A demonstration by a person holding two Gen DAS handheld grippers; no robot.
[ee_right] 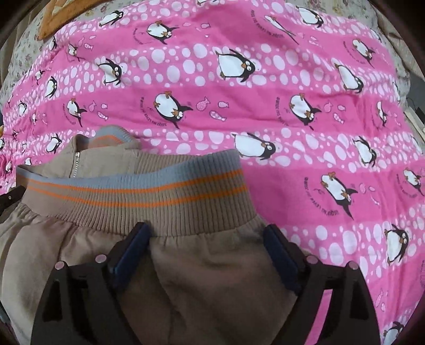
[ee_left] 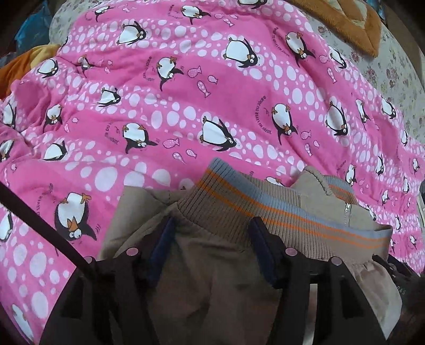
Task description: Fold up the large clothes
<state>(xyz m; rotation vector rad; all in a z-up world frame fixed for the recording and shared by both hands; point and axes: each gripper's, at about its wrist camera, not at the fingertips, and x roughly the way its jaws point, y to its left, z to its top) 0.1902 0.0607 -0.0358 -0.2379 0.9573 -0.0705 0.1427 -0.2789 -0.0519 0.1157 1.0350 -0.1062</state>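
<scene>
A tan jacket (ee_left: 212, 278) with a ribbed hem band (ee_left: 265, 209) striped orange and grey-blue lies on a pink penguin-print quilt (ee_left: 186, 106). My left gripper (ee_left: 212, 228) has its jaws wide apart, with the jacket cloth bunched between the blue pads just below the band. In the right wrist view the same jacket (ee_right: 199, 278) and band (ee_right: 159, 193) fill the lower left. My right gripper (ee_right: 207, 233) is also spread wide, with cloth between its pads. A zipper (ee_right: 75, 162) shows at the band's left end.
The quilt (ee_right: 292, 106) covers a bed with a floral sheet (ee_left: 393, 74). An orange-brown plush cushion (ee_left: 353, 24) lies at the far right corner; it also shows in the right wrist view (ee_right: 50, 24). A dark strap (ee_left: 39, 220) crosses the lower left.
</scene>
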